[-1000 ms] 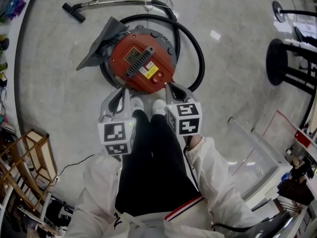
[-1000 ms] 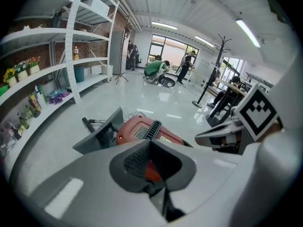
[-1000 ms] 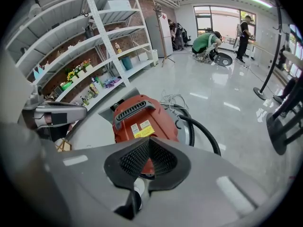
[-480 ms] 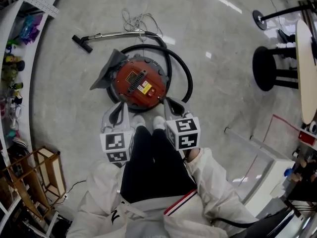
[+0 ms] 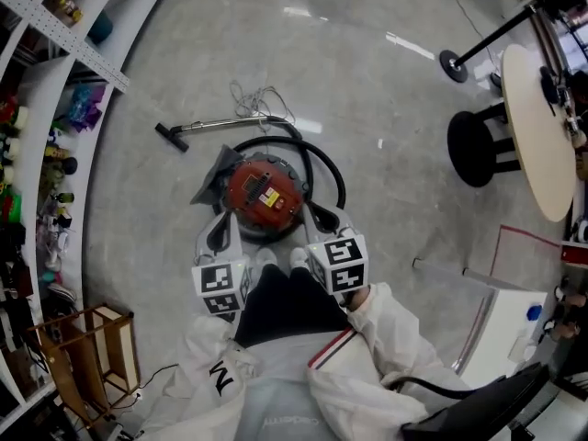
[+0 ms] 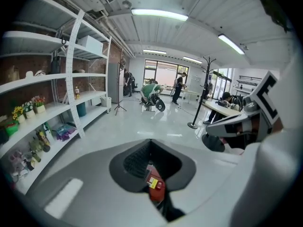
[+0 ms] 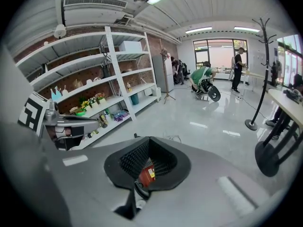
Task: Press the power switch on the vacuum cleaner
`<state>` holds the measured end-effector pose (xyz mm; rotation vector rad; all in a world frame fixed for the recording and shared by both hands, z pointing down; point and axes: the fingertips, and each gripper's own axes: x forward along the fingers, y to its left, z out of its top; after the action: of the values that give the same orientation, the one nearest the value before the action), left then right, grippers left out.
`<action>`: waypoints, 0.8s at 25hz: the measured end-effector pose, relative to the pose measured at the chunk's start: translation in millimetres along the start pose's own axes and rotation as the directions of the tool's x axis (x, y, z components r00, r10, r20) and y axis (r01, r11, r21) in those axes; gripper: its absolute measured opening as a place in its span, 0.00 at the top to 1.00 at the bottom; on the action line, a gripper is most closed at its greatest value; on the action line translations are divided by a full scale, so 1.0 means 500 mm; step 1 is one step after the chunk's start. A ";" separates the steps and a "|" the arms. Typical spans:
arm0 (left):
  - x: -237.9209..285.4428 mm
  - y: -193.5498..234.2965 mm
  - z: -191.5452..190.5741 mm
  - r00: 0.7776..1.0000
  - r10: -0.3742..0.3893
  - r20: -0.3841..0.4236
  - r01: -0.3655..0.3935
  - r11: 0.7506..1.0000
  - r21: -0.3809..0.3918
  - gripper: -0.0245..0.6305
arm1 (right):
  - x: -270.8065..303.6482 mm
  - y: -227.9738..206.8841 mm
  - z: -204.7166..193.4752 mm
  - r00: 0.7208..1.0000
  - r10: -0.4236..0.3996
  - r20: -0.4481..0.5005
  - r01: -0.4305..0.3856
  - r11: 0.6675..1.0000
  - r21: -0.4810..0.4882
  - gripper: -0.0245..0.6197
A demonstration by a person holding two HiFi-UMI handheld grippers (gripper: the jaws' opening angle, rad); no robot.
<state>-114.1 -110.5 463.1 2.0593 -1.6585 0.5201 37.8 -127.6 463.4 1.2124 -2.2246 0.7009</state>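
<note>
Low over the floor [image 5: 386, 90], just ahead of the person's white shoes [image 5: 267, 258], the left gripper [image 5: 221, 217] and right gripper [image 5: 318, 213] hang side by side; each has its jaws pressed together on nothing; both point at the near side of the red vacuum cleaner [image 5: 265, 194]; its black hose [image 5: 328, 167] loops round the far side; a metal wand [image 5: 220, 122] lies beyond.

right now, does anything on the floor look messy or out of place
A loose cord lies tangled beside the wand, beyond the red vacuum cleaner; a trip hazard, perhaps. Nothing looks spilled or broken.
</note>
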 end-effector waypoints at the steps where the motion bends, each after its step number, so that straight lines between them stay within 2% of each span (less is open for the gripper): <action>1: -0.012 -0.002 0.012 1.000 0.003 0.007 -0.003 1.000 0.003 0.96 | -0.016 0.004 0.013 1.000 0.002 0.013 -0.002 1.000 -0.001 0.96; 9: -0.083 -0.034 0.104 0.998 -0.010 0.070 0.007 0.999 0.047 0.96 | -0.112 0.041 0.104 0.994 0.036 0.105 -0.036 0.999 -0.009 0.96; 20: -0.140 -0.053 0.194 0.989 0.022 0.148 -0.032 0.997 0.067 0.96 | -0.199 0.050 0.190 0.975 0.075 0.208 -0.068 0.997 -0.041 0.96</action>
<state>-101.6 -103.0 341.3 2.1749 -1.7774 0.4494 45.9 -117.8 324.4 1.2452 -2.4525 0.5830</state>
